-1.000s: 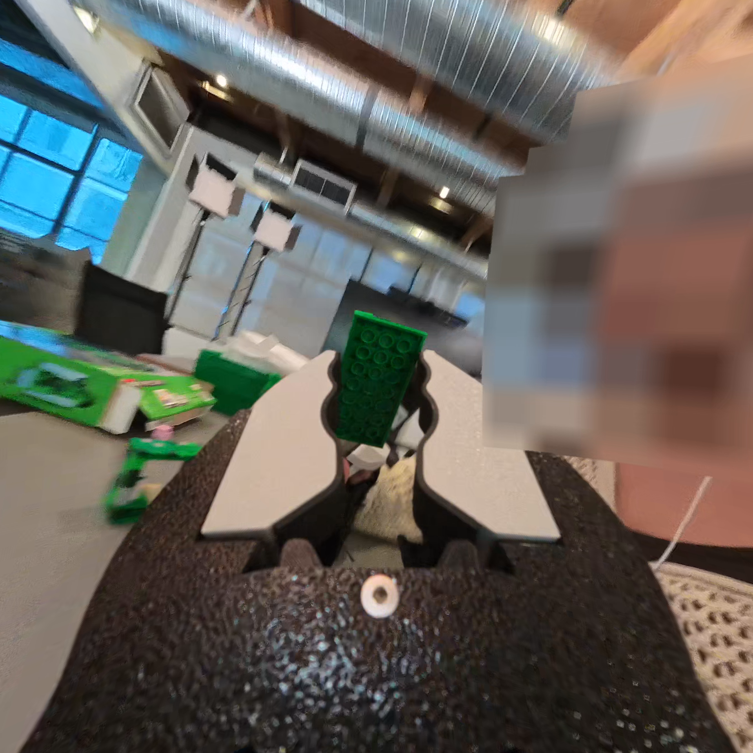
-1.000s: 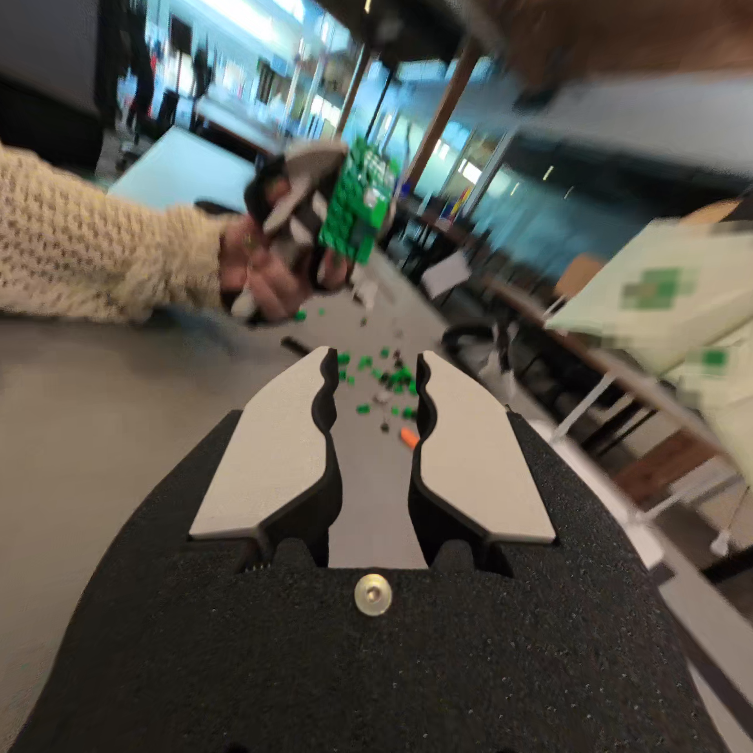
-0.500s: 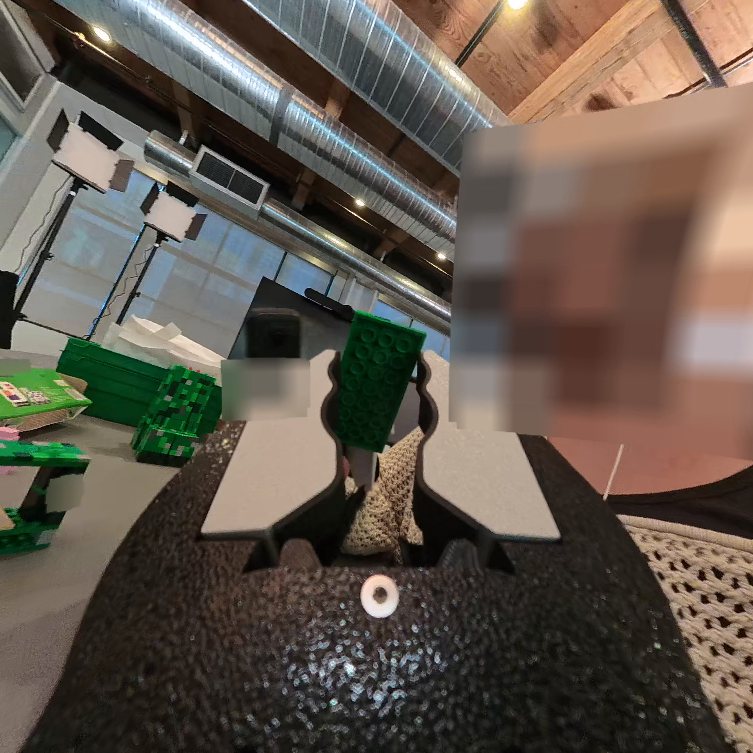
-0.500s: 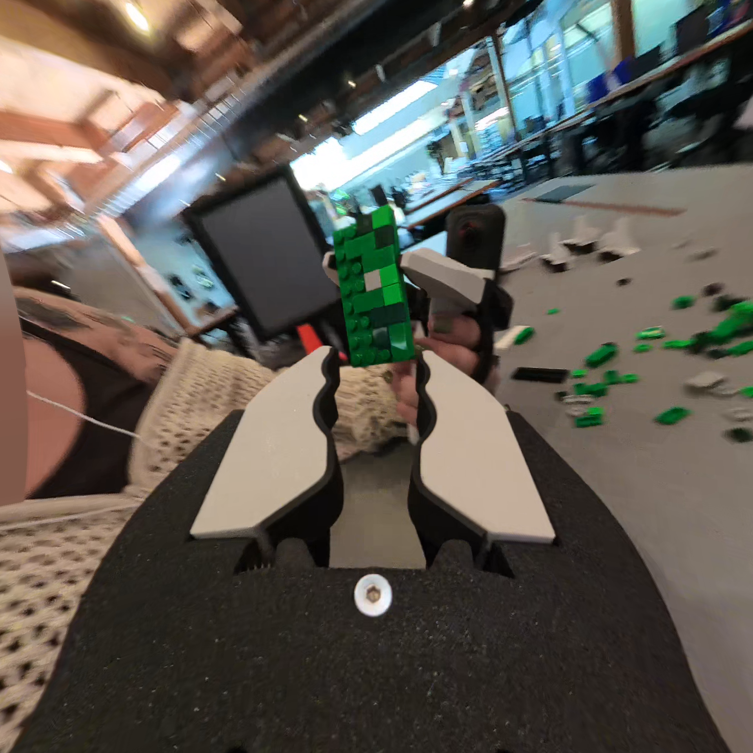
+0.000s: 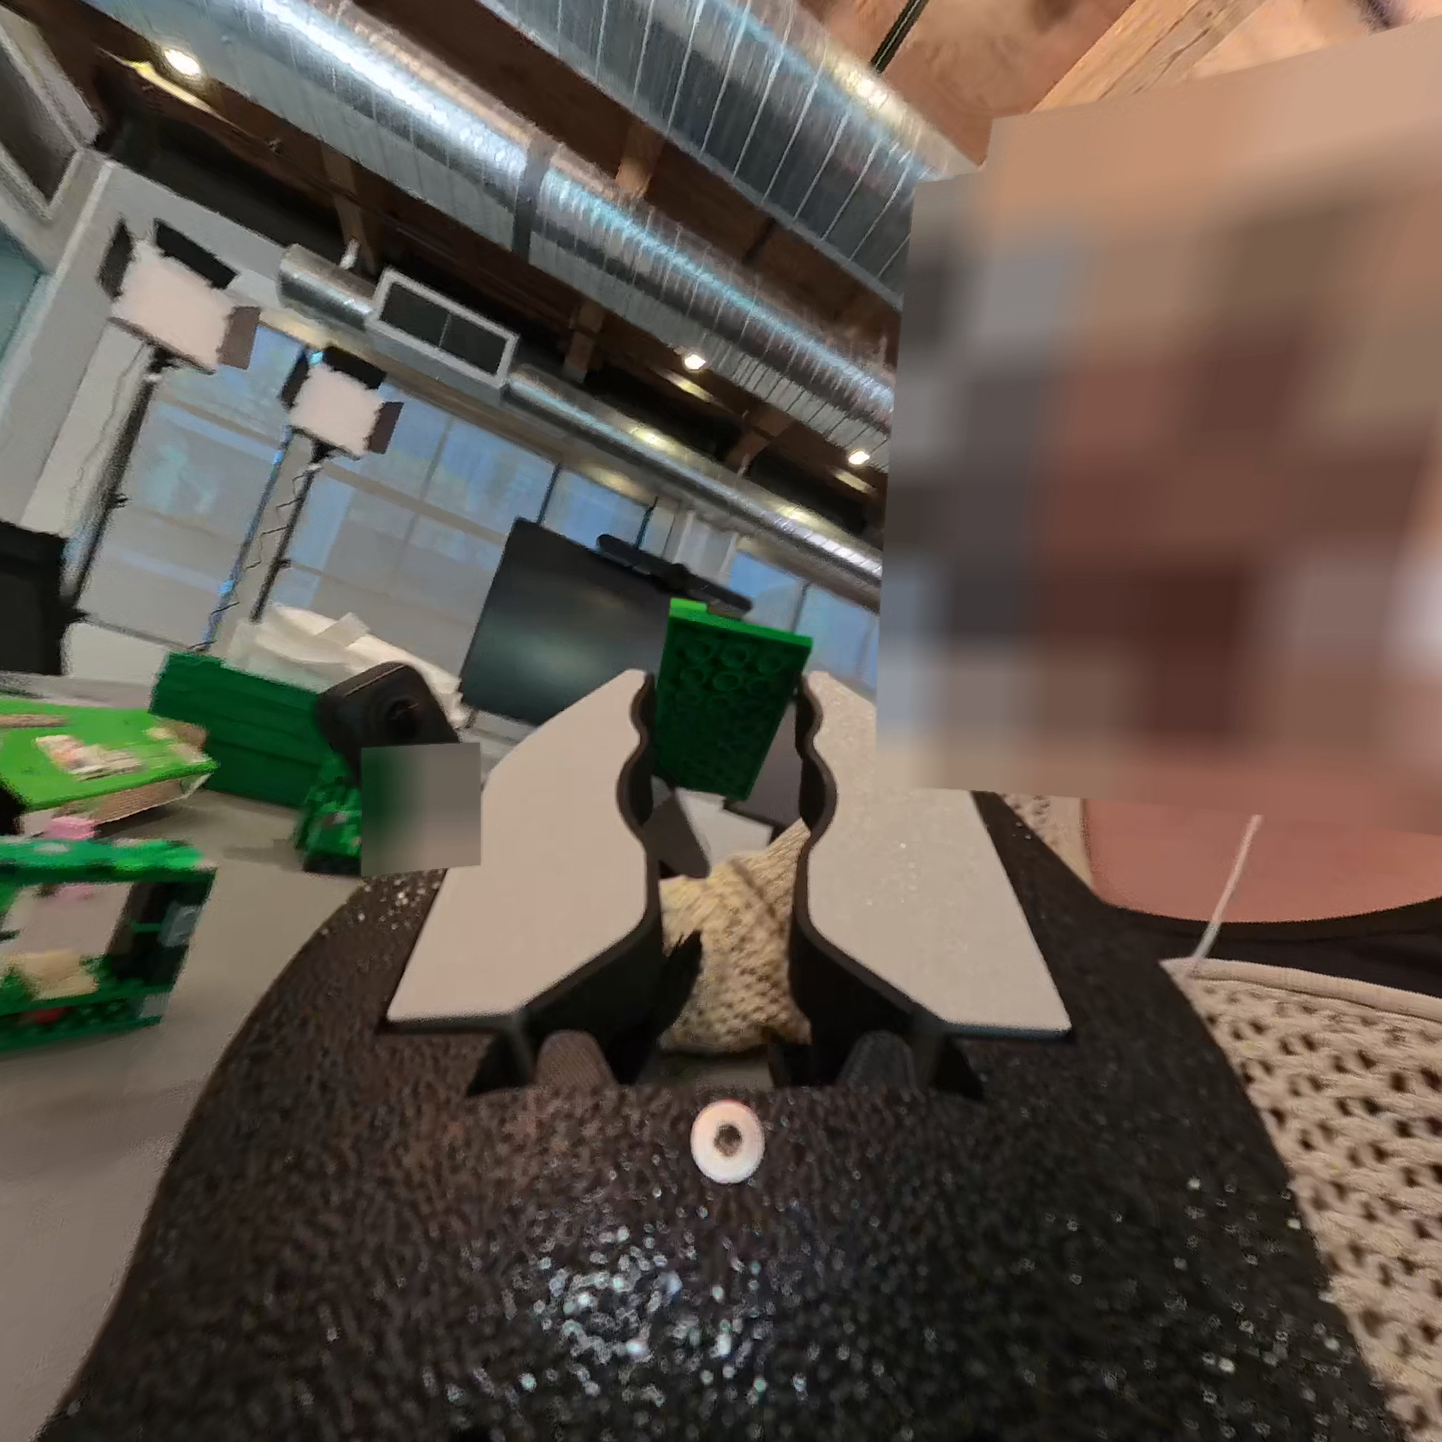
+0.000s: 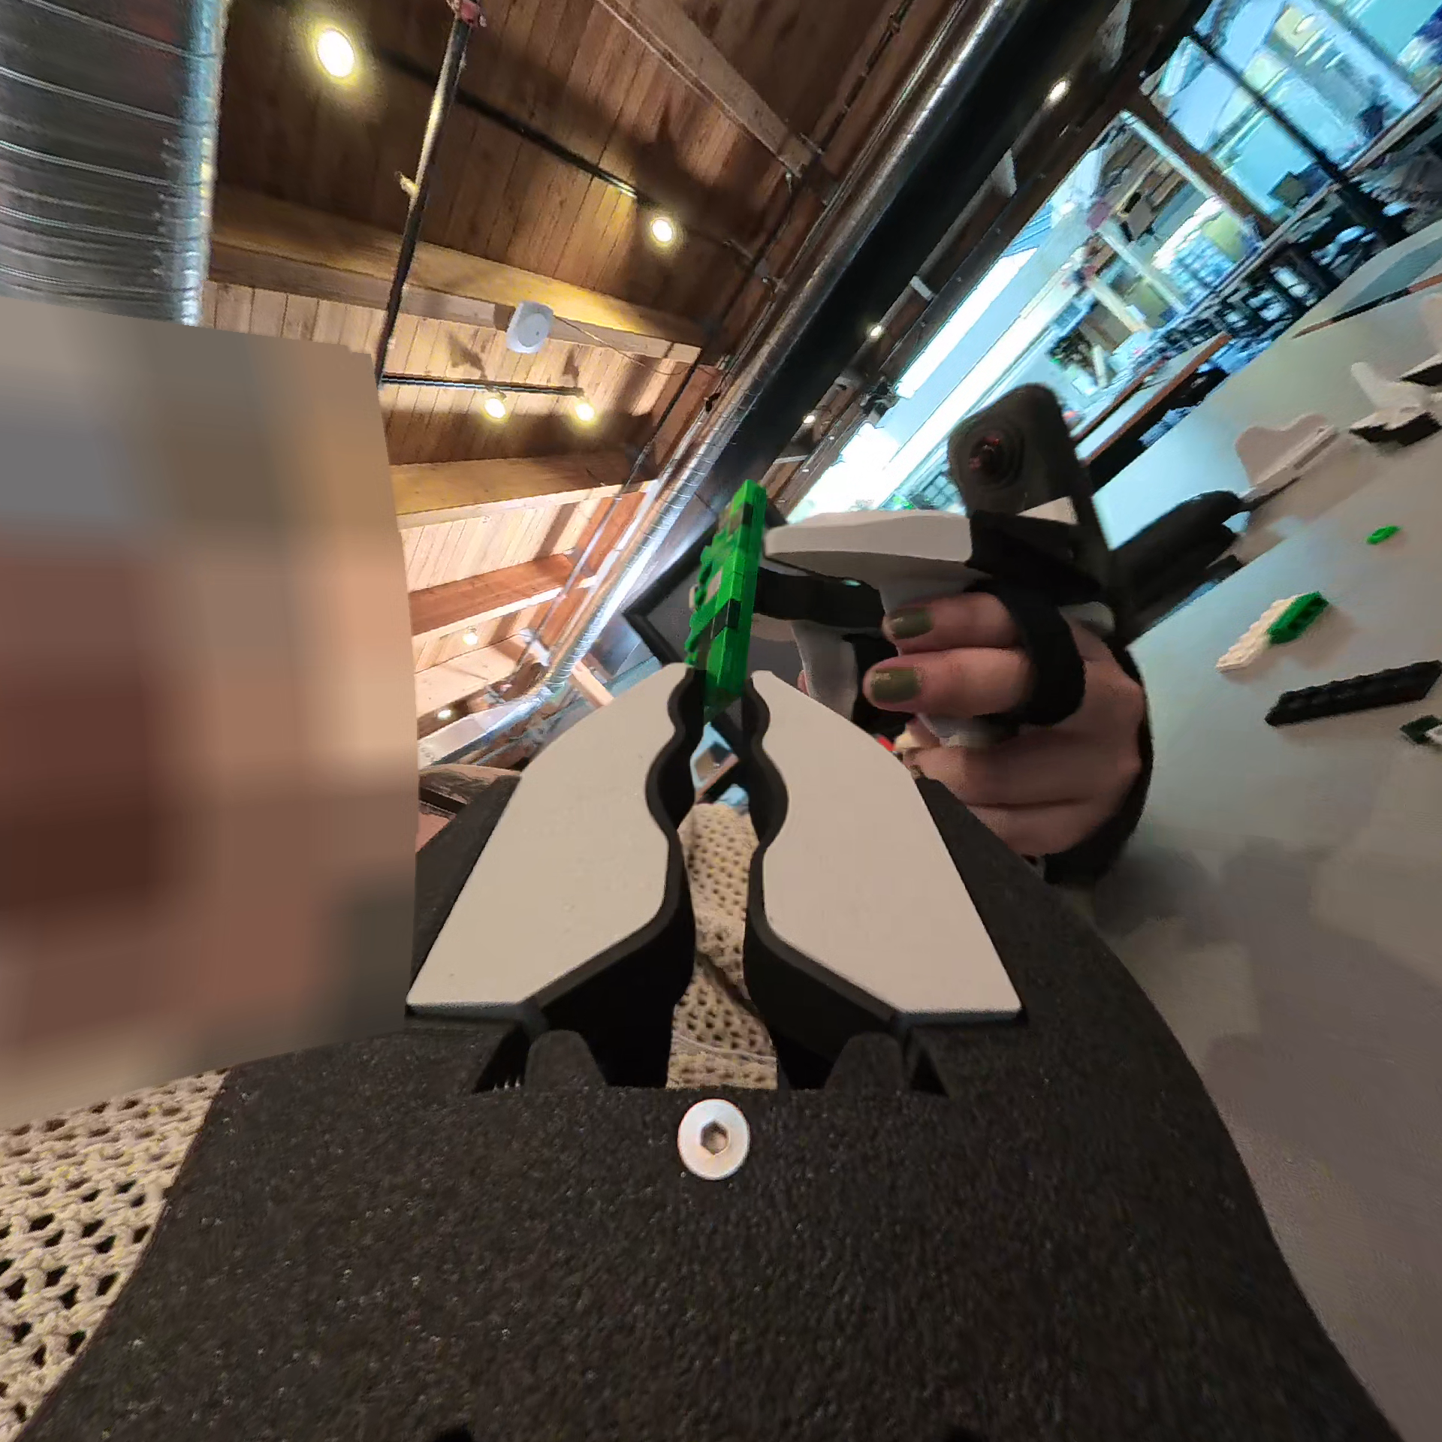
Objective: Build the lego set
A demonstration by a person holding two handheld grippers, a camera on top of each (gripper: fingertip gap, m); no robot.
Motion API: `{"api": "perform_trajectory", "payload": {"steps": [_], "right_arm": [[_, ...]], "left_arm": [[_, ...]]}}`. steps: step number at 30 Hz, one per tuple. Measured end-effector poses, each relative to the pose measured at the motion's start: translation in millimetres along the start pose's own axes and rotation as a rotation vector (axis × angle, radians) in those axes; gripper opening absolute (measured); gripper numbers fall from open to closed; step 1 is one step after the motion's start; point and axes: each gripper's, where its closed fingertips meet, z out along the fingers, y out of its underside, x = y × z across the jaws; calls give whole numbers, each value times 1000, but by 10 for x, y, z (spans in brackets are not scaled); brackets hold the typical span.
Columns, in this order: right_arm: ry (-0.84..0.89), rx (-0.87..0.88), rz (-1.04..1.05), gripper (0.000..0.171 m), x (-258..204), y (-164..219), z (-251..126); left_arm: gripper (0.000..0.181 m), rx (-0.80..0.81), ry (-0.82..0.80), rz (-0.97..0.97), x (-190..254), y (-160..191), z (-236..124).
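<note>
Half a second back the right gripper (image 6: 716,690) stood short of the flat green Lego plate assembly (image 6: 724,605), jaws parted; now it has come in, narrowed, and its tips pinch the plate's lower edge, seen edge-on in the right wrist view. The left gripper (image 5: 722,690) has barely shifted and still clamps the same plate (image 5: 729,706) between its tips, its underside toward the left wrist camera and tilted a little.

From the left: a partly built green Lego frame (image 5: 86,936) stands by the left edge of the grey tabletop (image 5: 234,843), with a green cardboard box (image 5: 101,753) behind it. At the middle, both grippers hold the plate up in the air above the table's near edge, close to the person. To the right, loose pieces lie scattered on the tabletop: a black Lego strip (image 6: 1354,690) and a white-and-green brick (image 6: 1272,628).

The plate looks light, stiff and slick-sided. I would grip it across its thin edges, gently, since pressed-on tiles may pop off if it is twisted.
</note>
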Motion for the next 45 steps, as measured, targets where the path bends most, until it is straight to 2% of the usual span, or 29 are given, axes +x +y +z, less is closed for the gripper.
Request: {"api": "perform_trajectory", "payload": {"steps": [1,3,5,7,11,14,17,20,23,28,30,33,40,45], "right_arm": [[24,0,-20,8,9,-21,-34],[83,-20,-49,8,36,-46,-107],[143,-75,-82,8,65,-17,-174],[228,-139,-106,8,147,21,-244],[349,-296,-110,8,279,170,-379],[363,-338,-94,7,313,229,-428],[371,-349,-103,7,357,245,-445],[469,-409,-292,13,479,227,-545],[645,-560,-559,19,570,165,-835],[863,-900,-786,19,708,394,-1250],[889,-968,-771,19,775,516,-1327],[864,-944,-656,19,777,677,-1355],[940,-895,-702,12,806,716,-1404],[953,-900,-691,14,823,741,-1359]], "left_arm": [[37,-42,-48,30,-44,30,-25],[53,-170,-159,136,-144,145,-66],[77,-294,-247,240,-221,271,-67],[85,-441,-311,373,-290,438,-70],[77,-708,-416,754,-437,703,-128],[46,-808,-424,856,-483,821,-176],[41,-833,-406,811,-481,886,-212],[40,-879,-453,736,-562,914,-320],[40,-941,-583,639,-726,889,-516],[40,-999,-664,469,-819,988,-687],[40,-1040,-671,435,-820,1064,-725],[40,-1082,-662,406,-814,1175,-736],[40,-1094,-647,322,-764,1275,-692],[40,-1121,-639,332,-746,1317,-696]]}}
